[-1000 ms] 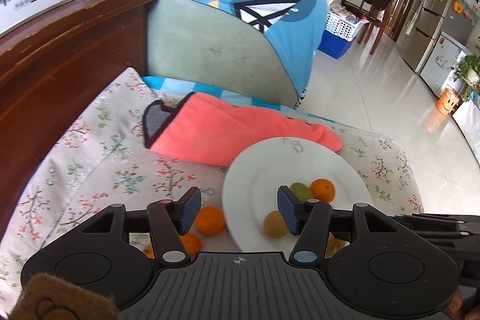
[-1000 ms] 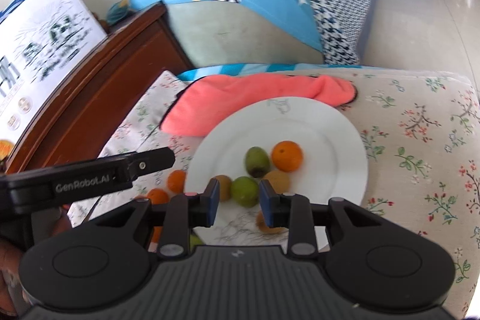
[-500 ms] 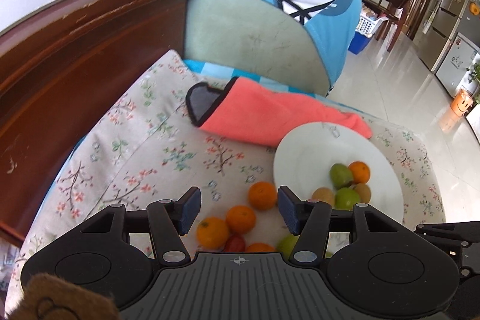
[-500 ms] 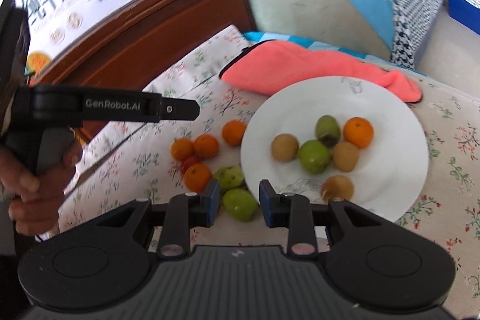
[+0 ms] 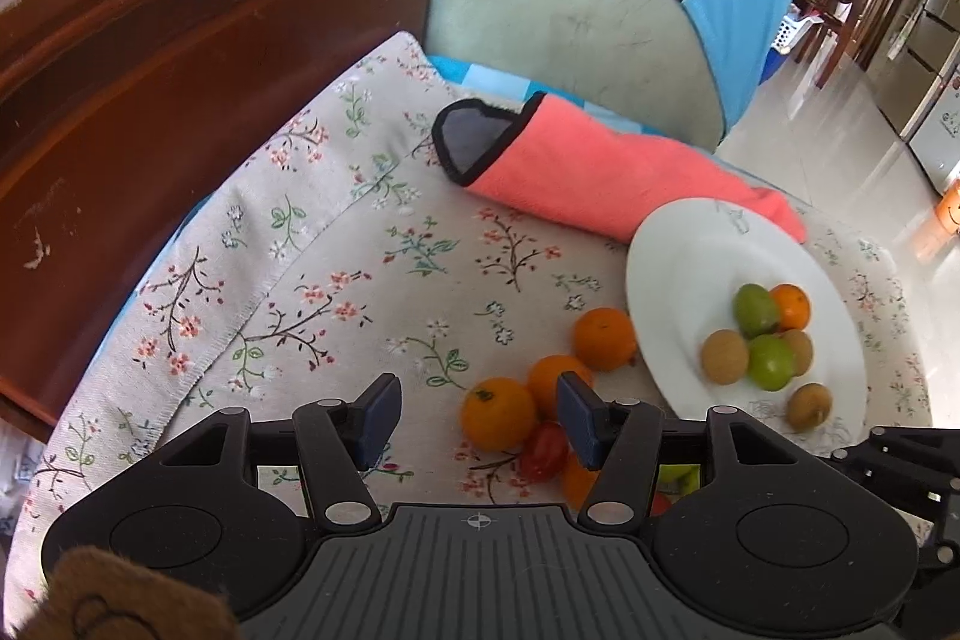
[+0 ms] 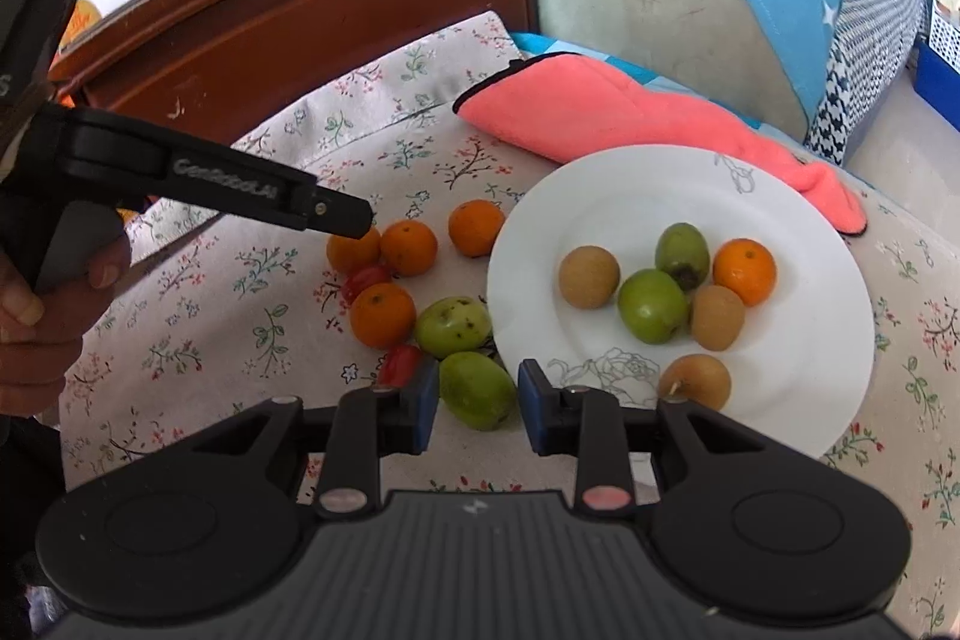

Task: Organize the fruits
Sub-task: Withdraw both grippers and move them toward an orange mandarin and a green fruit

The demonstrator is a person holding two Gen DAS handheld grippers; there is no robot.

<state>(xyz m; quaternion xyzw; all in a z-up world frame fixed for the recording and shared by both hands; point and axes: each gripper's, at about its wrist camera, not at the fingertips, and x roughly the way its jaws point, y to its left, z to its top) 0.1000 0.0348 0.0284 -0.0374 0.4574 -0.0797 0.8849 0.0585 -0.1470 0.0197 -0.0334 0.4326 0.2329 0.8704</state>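
1. The left claw [image 5: 477, 421] hovered spread over the floral-cloth table [image 5: 336, 280], nothing pinched — an orange [image 5: 498, 413] lay below between its fingers.
2. The right claw [image 6: 474, 409] hung with its jaws almost together, a green fruit [image 6: 477, 389] lying in the narrow gap beneath them, untouched.
3. The white plate [image 6: 798, 370] already carried seven fruits; four oranges, two small red fruits and two green ones lay loose on the cloth just left of it — a coral towel [image 6: 576, 112] beyond.
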